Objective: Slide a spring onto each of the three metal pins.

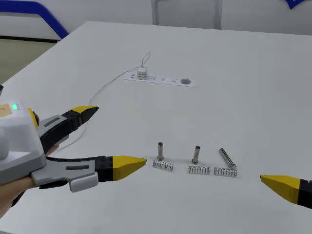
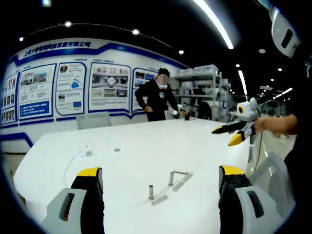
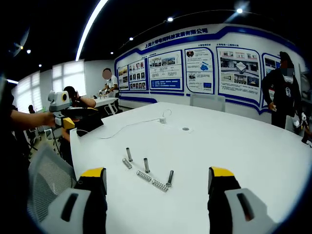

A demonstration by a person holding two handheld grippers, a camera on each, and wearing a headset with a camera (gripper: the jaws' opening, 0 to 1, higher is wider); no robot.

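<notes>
Three metal pins sit in a row on the white table [image 1: 234,87]: the left pin [image 1: 160,150] and the middle pin [image 1: 196,154] stand upright, the right pin [image 1: 226,158] lies tilted. In front of each lies a loose spring [image 1: 163,165], [image 1: 199,169], [image 1: 225,172]. My left gripper [image 1: 112,137] is open, left of the row, one yellow tip close to the left spring. A yellow fingertip [image 1: 280,185] of my right gripper shows at the lower right. The right gripper [image 3: 153,171] is open, with the pins [image 3: 146,165] and springs [image 3: 143,175] ahead of its jaws. The left gripper [image 2: 161,173] also faces them.
A white power strip [image 1: 158,79] with a plug [image 1: 142,73] and a thin cable [image 1: 100,90] lies further back on the table. A chair [image 1: 185,14] stands at the far edge. People stand in the room behind the table [image 2: 158,100].
</notes>
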